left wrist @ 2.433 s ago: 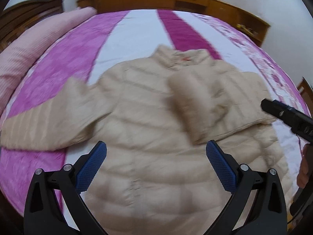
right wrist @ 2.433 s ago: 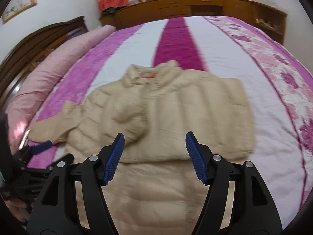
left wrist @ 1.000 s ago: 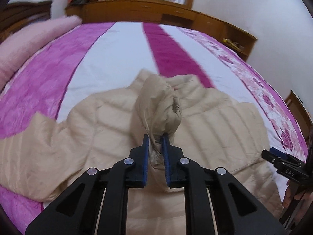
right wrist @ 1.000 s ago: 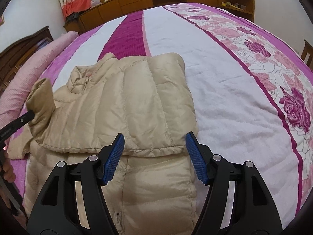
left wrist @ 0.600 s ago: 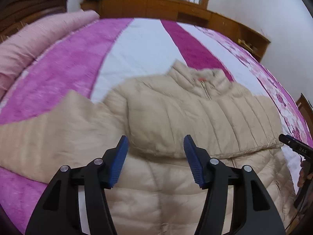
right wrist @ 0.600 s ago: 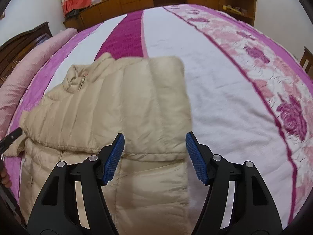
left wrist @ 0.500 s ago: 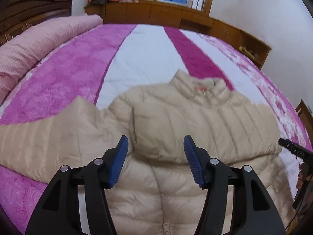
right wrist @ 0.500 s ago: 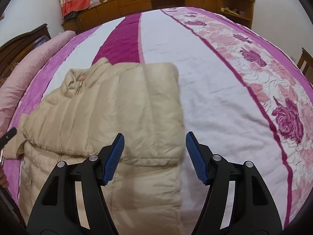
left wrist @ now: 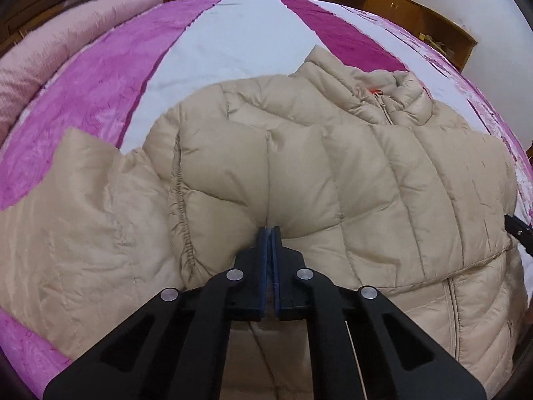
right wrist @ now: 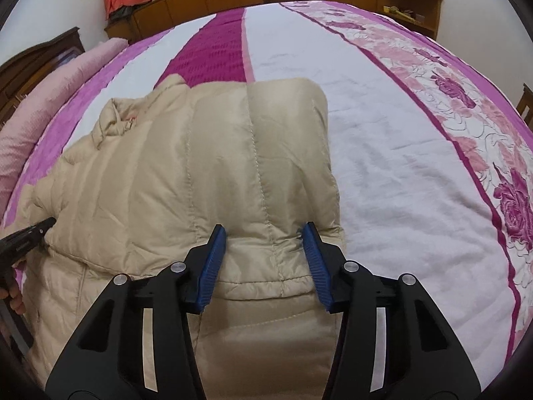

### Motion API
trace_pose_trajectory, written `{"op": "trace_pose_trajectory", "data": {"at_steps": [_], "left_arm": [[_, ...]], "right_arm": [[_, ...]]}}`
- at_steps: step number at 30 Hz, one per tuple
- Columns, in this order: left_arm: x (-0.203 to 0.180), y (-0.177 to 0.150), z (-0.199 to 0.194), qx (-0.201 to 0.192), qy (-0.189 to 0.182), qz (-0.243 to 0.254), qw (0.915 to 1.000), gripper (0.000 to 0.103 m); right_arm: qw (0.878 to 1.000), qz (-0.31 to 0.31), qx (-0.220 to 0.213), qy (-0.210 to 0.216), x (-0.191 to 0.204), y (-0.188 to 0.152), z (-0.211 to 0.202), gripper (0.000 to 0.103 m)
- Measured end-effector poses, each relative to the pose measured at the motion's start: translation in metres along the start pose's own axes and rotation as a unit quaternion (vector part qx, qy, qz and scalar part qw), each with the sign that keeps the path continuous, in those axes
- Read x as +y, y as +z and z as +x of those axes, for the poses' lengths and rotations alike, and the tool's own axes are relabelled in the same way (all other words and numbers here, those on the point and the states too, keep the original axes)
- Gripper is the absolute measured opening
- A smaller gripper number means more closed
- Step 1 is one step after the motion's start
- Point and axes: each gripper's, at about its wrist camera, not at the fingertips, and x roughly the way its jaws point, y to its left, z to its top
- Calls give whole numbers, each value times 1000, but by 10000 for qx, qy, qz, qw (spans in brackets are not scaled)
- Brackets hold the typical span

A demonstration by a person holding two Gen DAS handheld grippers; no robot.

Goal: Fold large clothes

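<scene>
The beige down jacket (left wrist: 333, 173) lies zip-side up on the striped bedspread (right wrist: 383, 140), its upper part already doubled down over the body.

The left tongs (left wrist: 269, 233) are pinched fully together on a tuck of the folded-over panel, directly at their tips; its jaws have just been closing, with fabric between them. One sleeve (left wrist: 76, 206) lies spread flat, well off to their left.

The right tongs (right wrist: 265, 253) stand part open, astride the lower edge of the folded panel. Its jaws have just been closing, and padded fabric sits between the pads. Whether the pads (right wrist: 213, 263) press it yet, I cannot tell.

Judgement: the step in hand is securing both grips on the fold edge.

- The left grip looks shallow; slippery shell fabric may pull free.
- The right should close on the full thickness of the hem before any lift.
- Both ends should rise together, level, so the padding does not bunch.
</scene>
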Motion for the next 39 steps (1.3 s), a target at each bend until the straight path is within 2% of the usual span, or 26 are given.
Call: {"op": "trace_pose_trajectory", "data": {"at_steps": [3,5,8,9,10,12,13,17,22,29,36,39], "left_arm": [[2,0,2,15,-37,-85,10000,6],[1,-1,-4,-40,-97,-150,9998,7],[3,-9,-25,-120,-328,-288,9990,28],[3,-11,-33,-180,-347,-304,9988,42],[4,-14,-42,-258,-357,-318,9985,50],[10,-20,-63,-413,-405,-338,9978,56],[15,-22,-72,-473,-343,-353,9977,63],[46,-31,-100,-661,32,-519,9965,72],[106,-50,-107,-561,557,-1164,9901,77],[180,-81,-95,-414,1130,-2050,9713,79],[230,-95,-78,-474,1271,-2806,9502,81],[243,-93,-75,-637,1229,-2942,9457,82]], "right_arm": [[10000,-40,13,-57,3,-1,7,51],[10000,-65,-8,-35,3,0,6,57],[9999,-59,-52,85,3,-1,-5,65],[9998,-69,-91,134,4,-2,-14,67],[9998,-72,-117,168,6,-3,-19,71],[9994,-95,-203,281,11,-8,-38,74],[9992,-116,-225,314,14,-10,-45,76],[9985,-184,-245,458,24,-26,-73,80],[9978,-158,-113,636,35,-53,-96,81],[9979,-83,164,624,45,-86,-107,85],[9983,56,307,489,41,-100,-111,86],[9985,103,352,397,37,-103,-112,86]]}}
